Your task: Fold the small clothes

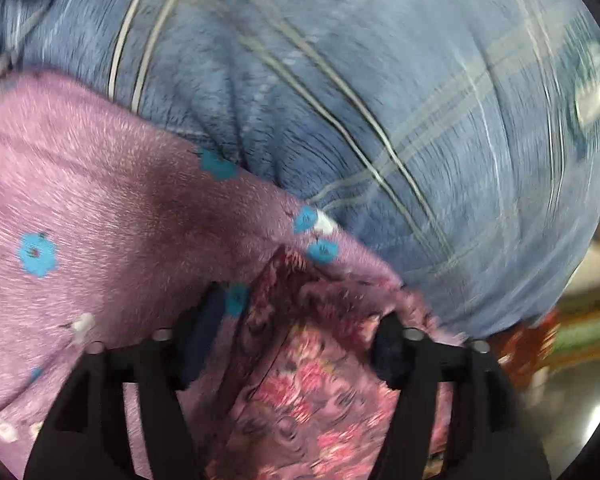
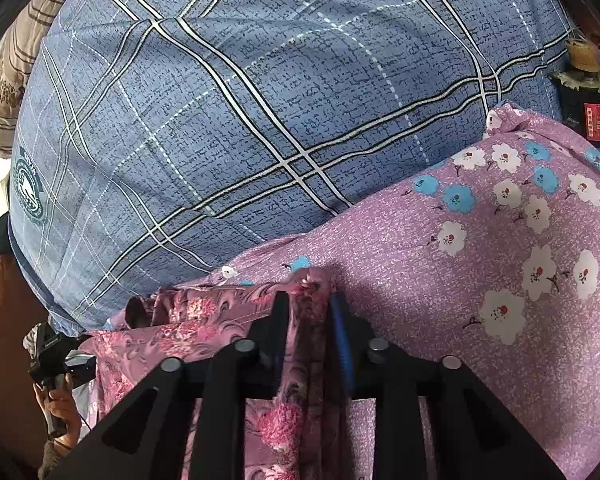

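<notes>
A small pink-and-maroon floral garment (image 1: 300,380) lies on a lilac flowered cloth (image 1: 80,200) over a blue plaid bedsheet (image 1: 380,100). My left gripper (image 1: 300,332) is open, its fingers (image 1: 388,344) wide apart astride the garment's edge; the view is blurred. My right gripper (image 2: 310,320) is shut on a bunched fold of the same garment (image 2: 204,320), next to the lilac cloth (image 2: 480,260). The left gripper (image 2: 56,356) and the hand holding it show at the lower left of the right wrist view.
The plaid sheet (image 2: 240,100) fills the far side. A dark bottle with a red label (image 2: 594,116) stands at the bed's right edge. A striped pillow (image 2: 24,60) lies at the far left. Floor and a mat (image 1: 580,332) show past the bed.
</notes>
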Tool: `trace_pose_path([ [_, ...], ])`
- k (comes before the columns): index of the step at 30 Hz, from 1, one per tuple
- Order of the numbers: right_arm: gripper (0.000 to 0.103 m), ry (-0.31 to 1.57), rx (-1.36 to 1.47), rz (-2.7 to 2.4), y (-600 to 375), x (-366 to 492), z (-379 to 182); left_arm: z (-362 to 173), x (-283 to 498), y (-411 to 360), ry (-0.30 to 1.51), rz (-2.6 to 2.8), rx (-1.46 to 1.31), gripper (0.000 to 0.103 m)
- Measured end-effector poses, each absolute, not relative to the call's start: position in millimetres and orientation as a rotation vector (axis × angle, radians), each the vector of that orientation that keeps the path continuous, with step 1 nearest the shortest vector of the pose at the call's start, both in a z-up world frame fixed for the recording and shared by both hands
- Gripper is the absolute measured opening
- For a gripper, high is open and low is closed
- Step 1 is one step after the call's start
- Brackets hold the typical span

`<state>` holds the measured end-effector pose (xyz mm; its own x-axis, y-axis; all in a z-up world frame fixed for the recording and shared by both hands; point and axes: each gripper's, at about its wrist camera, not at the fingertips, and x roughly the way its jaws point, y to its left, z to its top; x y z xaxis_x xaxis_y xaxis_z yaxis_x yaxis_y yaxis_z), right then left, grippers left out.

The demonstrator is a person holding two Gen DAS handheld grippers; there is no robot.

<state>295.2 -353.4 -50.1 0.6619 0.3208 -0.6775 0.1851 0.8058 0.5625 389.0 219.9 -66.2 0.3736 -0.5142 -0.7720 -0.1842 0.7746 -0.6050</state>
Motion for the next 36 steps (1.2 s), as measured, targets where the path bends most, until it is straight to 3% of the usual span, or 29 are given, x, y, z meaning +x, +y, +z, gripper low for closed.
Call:
trace_pose_path([
  [3,0.033,0.872,0.672,0.082,-352.1,295.7,-52.5,-49.0,382.0,229.0,1.114,-0.243,-0.743,0.067],
  [5,0.033,0.886,0.687,0.087,-347.7,297.6,-56.8,-39.6,379.3,245.8,1.055,-0.263,-0.850,0.075],
  [6,0.033,0.893,0.691,0.092,-345.9,296.9,-59.8,-35.2,379.1,249.1,1.046,-0.253,-0.836,0.084],
  [9,0.036,0.886,0.695,0.103,-342.0,296.6,-61.6,-37.4,381.1,236.6,1.110,-0.218,-0.638,0.085],
  [14,0.042,0.872,0.752,0.105,-348.7,299.6,-65.4,-75.8,377.9,203.1,1.219,-0.279,-0.533,0.082],
  [15,0.042,0.876,0.755,0.109,-347.9,301.6,-67.2,-75.8,380.0,195.0,1.211,-0.287,-0.508,0.068],
  [16,0.038,0.885,0.749,0.119,-345.3,304.5,-68.5,-73.0,376.2,184.7,1.202,-0.297,-0.480,0.033],
  [17,0.015,0.891,0.724,0.128,-343.1,306.0,-66.6,-69.6,376.4,176.7,1.197,-0.301,-0.443,0.020],
  [18,0.003,0.888,0.674,0.139,-338.6,306.9,-61.5,-64.7,376.1,172.0,1.178,-0.289,-0.419,0.015],
  [22,0.003,0.662,0.607,0.164,-339.2,295.5,-14.2,-60.3,380.0,179.2,1.115,-0.215,-0.432,0.009],
  [25,0.003,0.666,0.605,0.130,-343.6,308.8,-13.2,-76.6,386.1,199.0,1.152,-0.083,-0.454,0.004],
  [28,0.006,0.941,0.514,0.007,-334.3,335.4,-55.8,-92.4,381.0,221.4,1.214,-0.035,-0.528,0.004],
  [32,0.013,0.837,0.607,0.026,-344.6,300.7,-44.8,-80.8,346.4,247.7,1.222,-0.102,-0.617,0.008],
  [35,0.023,0.814,0.670,0.062,-356.8,257.4,-29.0,-60.2,299.3,261.3,1.207,-0.160,-0.599,0.031],
  [36,0.025,0.811,0.675,0.070,-358.2,246.0,-26.9,-52.8,287.9,270.2,1.203,-0.171,-0.600,0.047],
])
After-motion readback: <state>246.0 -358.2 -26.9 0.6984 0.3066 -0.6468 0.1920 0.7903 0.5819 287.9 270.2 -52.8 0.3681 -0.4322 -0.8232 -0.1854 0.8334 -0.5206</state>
